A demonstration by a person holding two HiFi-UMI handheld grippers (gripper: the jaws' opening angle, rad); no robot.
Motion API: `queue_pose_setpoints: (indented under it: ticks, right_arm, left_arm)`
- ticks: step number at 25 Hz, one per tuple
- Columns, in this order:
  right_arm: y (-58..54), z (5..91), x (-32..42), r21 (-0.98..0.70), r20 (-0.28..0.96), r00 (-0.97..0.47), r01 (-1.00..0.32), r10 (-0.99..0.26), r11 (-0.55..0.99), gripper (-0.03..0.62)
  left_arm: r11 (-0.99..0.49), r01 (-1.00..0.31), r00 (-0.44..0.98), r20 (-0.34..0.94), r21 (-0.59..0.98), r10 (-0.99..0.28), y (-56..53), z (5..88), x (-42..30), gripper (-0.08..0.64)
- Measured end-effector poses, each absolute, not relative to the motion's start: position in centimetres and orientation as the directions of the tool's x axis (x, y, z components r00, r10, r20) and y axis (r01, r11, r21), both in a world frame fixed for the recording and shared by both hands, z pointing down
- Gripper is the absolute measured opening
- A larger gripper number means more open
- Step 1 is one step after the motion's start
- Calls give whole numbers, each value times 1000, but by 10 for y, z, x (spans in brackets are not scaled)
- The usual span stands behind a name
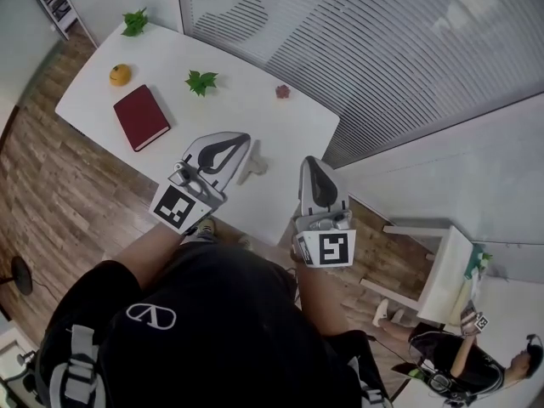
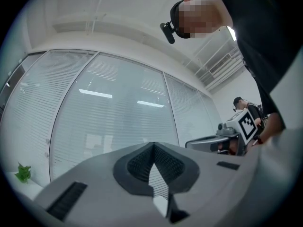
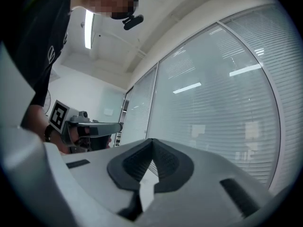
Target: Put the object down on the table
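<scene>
A small pale grey object (image 1: 252,164) lies on the white table (image 1: 280,134) near its front edge. My left gripper (image 1: 240,138) hovers just left of it, jaws shut with nothing between them. In the left gripper view its tips (image 2: 154,144) meet and point up at the glass wall. My right gripper (image 1: 311,161) is off the table's right corner, also shut and holding nothing; its tips (image 3: 152,140) meet in the right gripper view. Each gripper view shows the other gripper, the right one (image 2: 236,131) and the left one (image 3: 80,126).
On the table are a red book (image 1: 142,116), an orange fruit (image 1: 120,74), two green leaf sprigs (image 1: 201,81) and a small reddish piece (image 1: 282,92). A glass wall with blinds (image 1: 382,49) runs behind. A white side table (image 1: 442,274) and another person (image 1: 459,355) are at the lower right.
</scene>
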State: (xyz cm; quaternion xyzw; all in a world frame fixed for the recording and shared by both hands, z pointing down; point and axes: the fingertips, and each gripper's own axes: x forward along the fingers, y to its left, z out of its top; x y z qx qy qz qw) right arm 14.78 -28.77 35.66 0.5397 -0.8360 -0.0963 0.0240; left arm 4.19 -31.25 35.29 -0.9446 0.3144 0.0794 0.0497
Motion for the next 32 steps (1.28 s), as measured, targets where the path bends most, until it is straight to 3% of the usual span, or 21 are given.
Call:
queue_pose_setpoints:
  ticks: [32]
  right_arm:
    - [-286,364,152,187,-56,-411,-899,-910,395,3]
  left_arm:
    - [-794,-606,786,-189,-50,-588,-309,352,45,5]
